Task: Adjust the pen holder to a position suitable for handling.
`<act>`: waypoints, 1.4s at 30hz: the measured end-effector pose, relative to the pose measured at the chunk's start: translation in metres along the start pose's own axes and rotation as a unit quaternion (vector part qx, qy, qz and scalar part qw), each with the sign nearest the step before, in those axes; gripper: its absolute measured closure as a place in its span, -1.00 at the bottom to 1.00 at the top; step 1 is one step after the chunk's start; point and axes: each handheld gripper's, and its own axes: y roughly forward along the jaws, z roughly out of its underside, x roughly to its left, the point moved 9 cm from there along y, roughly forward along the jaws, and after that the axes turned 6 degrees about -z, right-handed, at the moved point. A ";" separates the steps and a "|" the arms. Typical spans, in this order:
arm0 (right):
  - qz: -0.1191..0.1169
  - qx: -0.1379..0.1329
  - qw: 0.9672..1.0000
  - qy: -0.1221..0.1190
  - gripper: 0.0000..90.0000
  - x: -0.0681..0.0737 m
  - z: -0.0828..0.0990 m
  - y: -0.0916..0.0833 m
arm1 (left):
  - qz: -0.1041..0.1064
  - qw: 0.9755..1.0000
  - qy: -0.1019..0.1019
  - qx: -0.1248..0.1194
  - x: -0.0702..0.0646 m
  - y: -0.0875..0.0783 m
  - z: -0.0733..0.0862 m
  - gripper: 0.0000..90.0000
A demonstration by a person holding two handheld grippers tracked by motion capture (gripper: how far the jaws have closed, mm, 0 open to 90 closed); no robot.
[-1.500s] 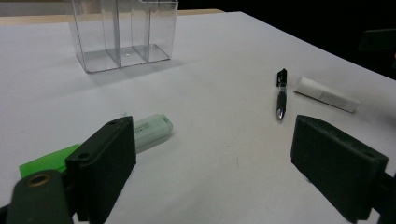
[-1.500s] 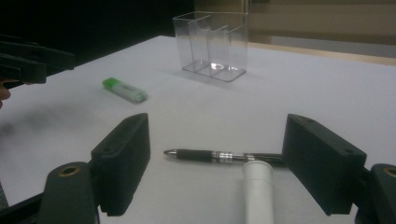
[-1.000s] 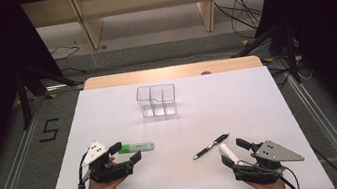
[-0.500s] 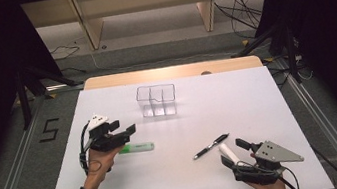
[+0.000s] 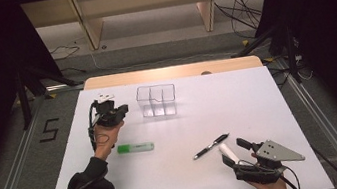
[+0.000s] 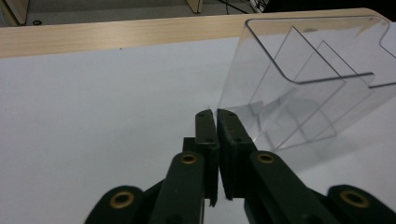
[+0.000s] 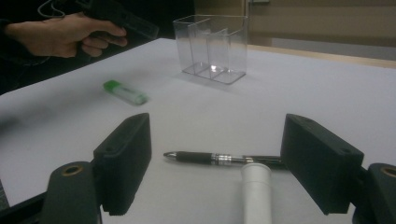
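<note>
Clear plastic organizer point(image 5: 157, 100) with three compartments stands upright at the far middle of the white table point(image 5: 259, 106). Left gripper point(image 5: 117, 112) sits just to its left, jaws pressed together on nothing, tips near the organizer's wall point(image 6: 261, 88). Green highlighter point(image 5: 135, 148) lies flat, nearer the person. Black pen point(image 5: 210, 146) lies toward the right. Right gripper point(image 7: 215, 161) rests low behind the pen, jaws wide apart, a white tube point(image 7: 256, 196) between them.
</note>
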 end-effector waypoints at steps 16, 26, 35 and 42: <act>-0.004 0.002 1.000 0.001 -0.43 -0.001 0.002 0.001 | 0.014 1.000 0.010 0.024 -0.008 0.038 -0.011 0.99; -0.006 0.003 1.000 0.004 -0.43 -0.001 0.002 0.001 | 0.037 0.999 0.016 0.019 -0.022 0.044 -0.020 1.00; -0.007 0.006 1.000 0.005 -0.43 -0.001 0.003 0.001 | 0.045 0.999 0.021 0.018 -0.043 0.049 -0.025 1.00; -0.005 0.005 1.000 0.006 -0.43 -0.002 0.003 0.001 | 0.050 0.998 0.021 0.021 -0.055 0.053 -0.026 1.00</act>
